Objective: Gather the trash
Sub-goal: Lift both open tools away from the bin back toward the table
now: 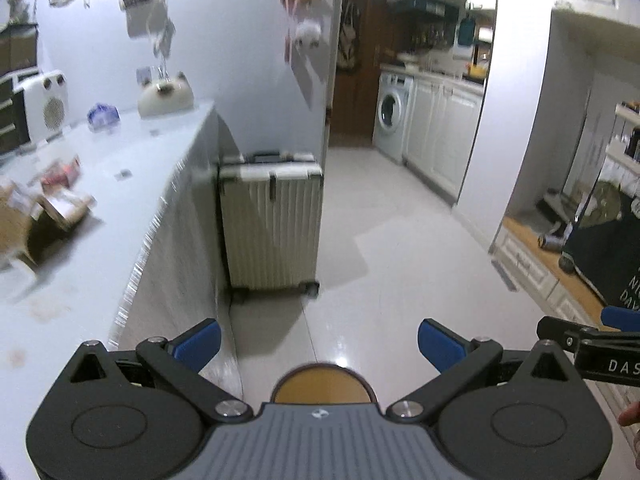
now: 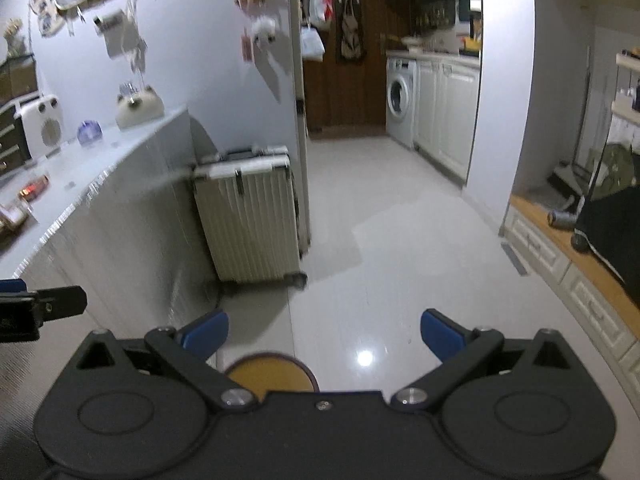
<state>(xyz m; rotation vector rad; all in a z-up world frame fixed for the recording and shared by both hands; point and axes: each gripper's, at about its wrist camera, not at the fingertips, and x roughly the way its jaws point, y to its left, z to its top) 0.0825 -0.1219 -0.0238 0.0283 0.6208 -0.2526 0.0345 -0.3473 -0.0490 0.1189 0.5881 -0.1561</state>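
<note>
My left gripper is open and empty, held over the tiled floor beside a white counter. Crumpled paper and cardboard scraps lie blurred on the counter at the left; a red wrapper lies behind them. My right gripper is open and empty, also above the floor. The same scraps show at the far left edge of the right wrist view, with the red wrapper. Each gripper shows in the other's view, the right one and the left one.
A ribbed white suitcase stands against the counter's end. A round yellow stool is just below the grippers. A washing machine and white cabinets line the far right. A heater and a cat-shaped holder stand on the counter.
</note>
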